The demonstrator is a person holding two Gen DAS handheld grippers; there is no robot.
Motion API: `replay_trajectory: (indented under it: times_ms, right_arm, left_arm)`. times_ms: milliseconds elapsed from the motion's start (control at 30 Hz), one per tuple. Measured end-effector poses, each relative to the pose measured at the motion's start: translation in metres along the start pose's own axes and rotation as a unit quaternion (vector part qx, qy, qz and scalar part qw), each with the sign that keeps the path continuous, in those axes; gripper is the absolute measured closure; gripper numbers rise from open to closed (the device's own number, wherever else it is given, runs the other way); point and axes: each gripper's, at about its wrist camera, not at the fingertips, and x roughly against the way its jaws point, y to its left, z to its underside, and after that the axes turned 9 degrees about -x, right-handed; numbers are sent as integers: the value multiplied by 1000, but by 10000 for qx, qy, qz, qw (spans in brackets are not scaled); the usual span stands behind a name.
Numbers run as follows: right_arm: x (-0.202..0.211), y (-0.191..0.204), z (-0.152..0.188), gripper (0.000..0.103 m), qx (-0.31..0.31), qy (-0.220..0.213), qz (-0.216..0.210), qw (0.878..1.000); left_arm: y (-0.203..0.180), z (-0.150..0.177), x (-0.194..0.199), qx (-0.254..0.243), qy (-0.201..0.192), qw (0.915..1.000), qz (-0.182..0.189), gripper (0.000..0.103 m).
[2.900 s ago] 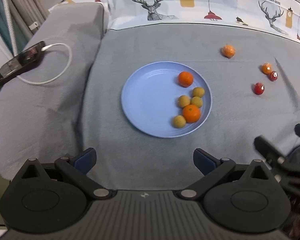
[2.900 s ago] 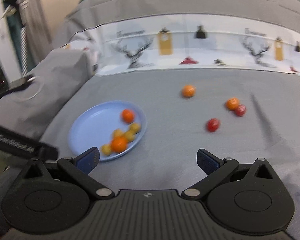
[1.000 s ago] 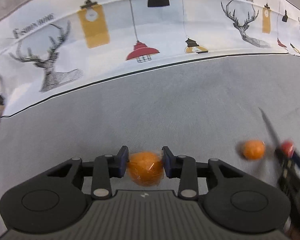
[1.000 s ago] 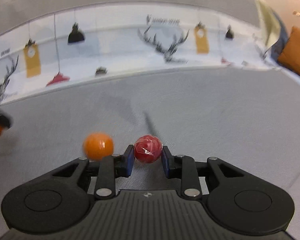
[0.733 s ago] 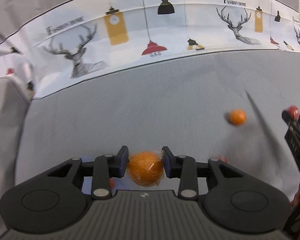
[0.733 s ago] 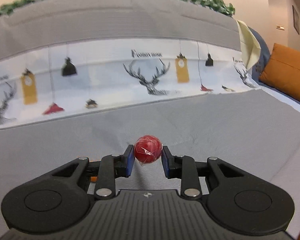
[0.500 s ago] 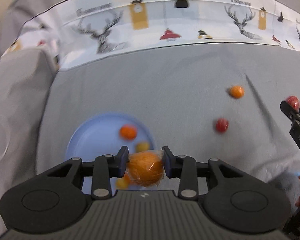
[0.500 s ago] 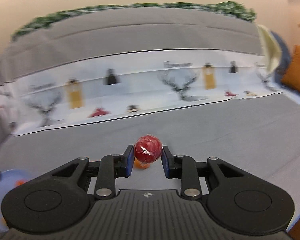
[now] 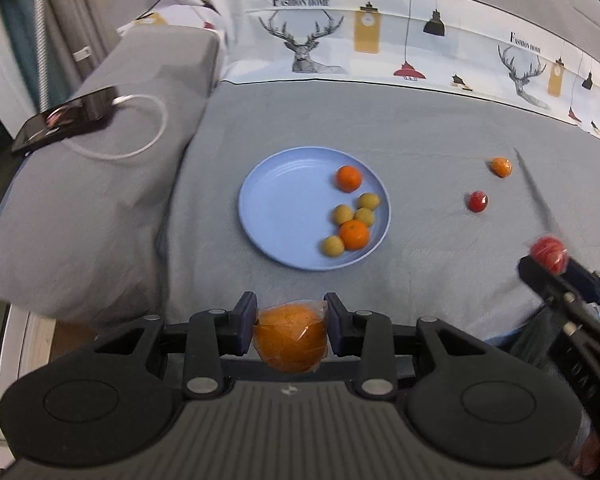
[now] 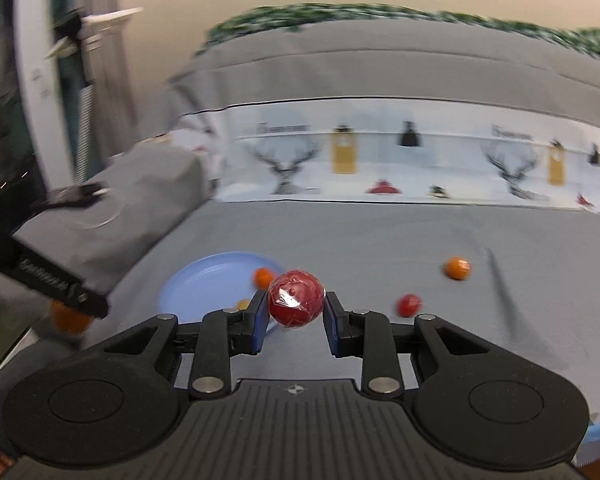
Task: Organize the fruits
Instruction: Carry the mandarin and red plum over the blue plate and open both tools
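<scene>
My left gripper (image 9: 292,326) is shut on a wrapped orange fruit (image 9: 290,340), held above the near edge of the grey bed, in front of the blue plate (image 9: 276,204). The plate holds two oranges (image 9: 349,178) and several small yellow fruits (image 9: 343,214). My right gripper (image 10: 296,314) is shut on a wrapped red fruit (image 10: 296,298); it also shows in the left wrist view (image 9: 548,254) at the right. A small orange fruit (image 9: 501,166) and a red fruit (image 9: 477,201) lie on the bed right of the plate.
A phone (image 9: 66,118) with a white cable (image 9: 140,140) lies on the grey pillow at the left. A patterned white sheet (image 9: 380,56) runs along the back of the bed. The bed's near edge is below my left gripper.
Both grippers have closed on fruits, lifted them and pulled back toward the near side. The plate has come back into view ahead of the left gripper.
</scene>
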Motion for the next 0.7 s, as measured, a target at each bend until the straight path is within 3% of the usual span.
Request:
replay_trajectory:
  times_ms: [233,700]
  right_arm:
    - [12,43,12,73,606,63,-207,9979]
    - [8,60,15,73,946,176,-257,9950]
  left_arm:
    - [17,25,10,128,-80,9999,72,63]
    - [31,26,5,323,-134,9992,180,63]
